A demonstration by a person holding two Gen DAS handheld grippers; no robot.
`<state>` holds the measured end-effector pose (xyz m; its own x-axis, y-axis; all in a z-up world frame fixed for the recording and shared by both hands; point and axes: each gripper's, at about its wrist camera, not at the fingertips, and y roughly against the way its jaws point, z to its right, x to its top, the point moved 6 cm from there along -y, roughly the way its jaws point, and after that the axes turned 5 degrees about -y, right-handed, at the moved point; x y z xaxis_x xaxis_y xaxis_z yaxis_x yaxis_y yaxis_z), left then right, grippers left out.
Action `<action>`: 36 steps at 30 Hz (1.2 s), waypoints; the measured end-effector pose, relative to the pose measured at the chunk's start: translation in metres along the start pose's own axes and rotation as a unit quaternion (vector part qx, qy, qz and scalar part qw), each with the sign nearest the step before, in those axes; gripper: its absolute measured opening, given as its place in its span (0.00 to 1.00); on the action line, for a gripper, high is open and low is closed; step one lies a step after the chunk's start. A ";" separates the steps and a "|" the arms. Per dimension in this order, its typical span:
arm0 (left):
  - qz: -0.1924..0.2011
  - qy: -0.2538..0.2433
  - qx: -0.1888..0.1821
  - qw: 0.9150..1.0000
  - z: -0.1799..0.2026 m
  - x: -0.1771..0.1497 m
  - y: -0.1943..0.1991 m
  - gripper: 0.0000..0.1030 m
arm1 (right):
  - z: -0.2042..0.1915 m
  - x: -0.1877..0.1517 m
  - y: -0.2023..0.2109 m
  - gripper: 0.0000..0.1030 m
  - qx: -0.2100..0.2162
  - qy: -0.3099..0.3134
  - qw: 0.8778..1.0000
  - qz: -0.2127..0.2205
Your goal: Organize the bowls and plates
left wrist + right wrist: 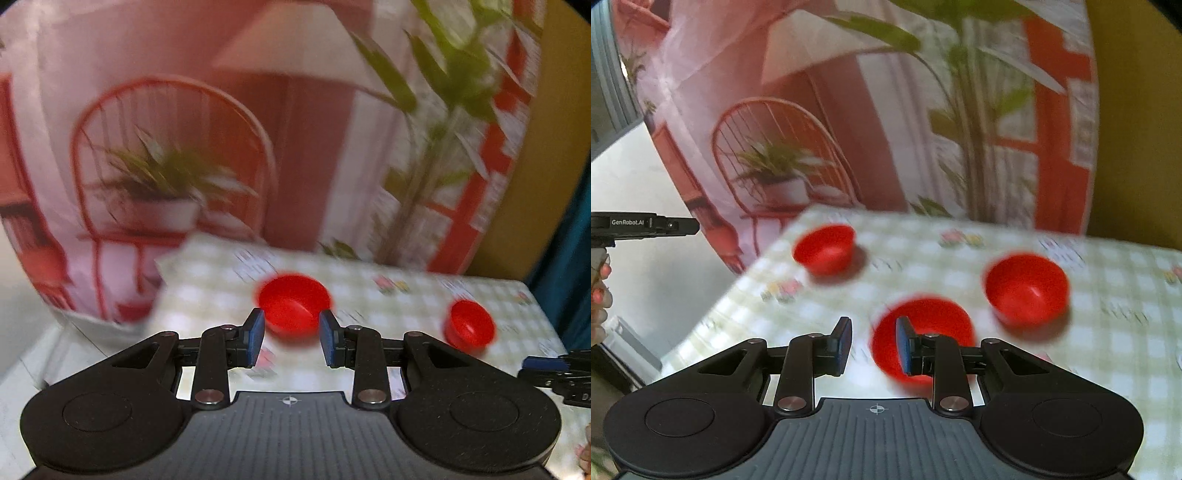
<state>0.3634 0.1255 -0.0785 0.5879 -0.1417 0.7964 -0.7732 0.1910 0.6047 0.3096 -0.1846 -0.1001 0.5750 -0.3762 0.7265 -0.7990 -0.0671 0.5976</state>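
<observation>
Bowls, all red, sit apart on the checked bench (1108,332): one (824,249) near its far left corner, one (1026,291) further right, one (923,334) nearest us. We hold our left claw (291,338) and right claw (873,345) spread, gripping nothing.

Lighting soft and even, both wrist views smearing with motion blur.
Red bowls (1027,290) and checked tablecloth (369,291) are blurring; backdrop (184,129) is bowing at the fisheye edges; near gripper bodies are staying sharp; faint shadows are sitting under the bowls, corners darkening.
</observation>
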 end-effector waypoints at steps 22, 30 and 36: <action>-0.022 0.007 -0.021 1.000 -0.042 -0.007 -0.173 0.33 | -0.043 0.063 -0.246 0.24 -0.011 -0.003 0.998 -0.058; -0.038 0.010 -0.041 0.998 -0.036 -0.017 -0.213 0.33 | -0.034 0.057 -0.279 0.24 -0.019 -0.025 0.996 -0.082; -0.059 0.007 -0.034 0.998 -0.037 -0.029 -0.229 0.33 | -0.032 0.051 -0.287 0.23 -0.012 -0.032 0.995 -0.091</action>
<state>0.5323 0.1217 -0.2402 0.6774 -0.1533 0.7194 -0.6809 0.2394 0.6922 0.5740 -0.1551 -0.2241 0.6961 -0.4183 0.5835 -0.6785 -0.1175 0.7251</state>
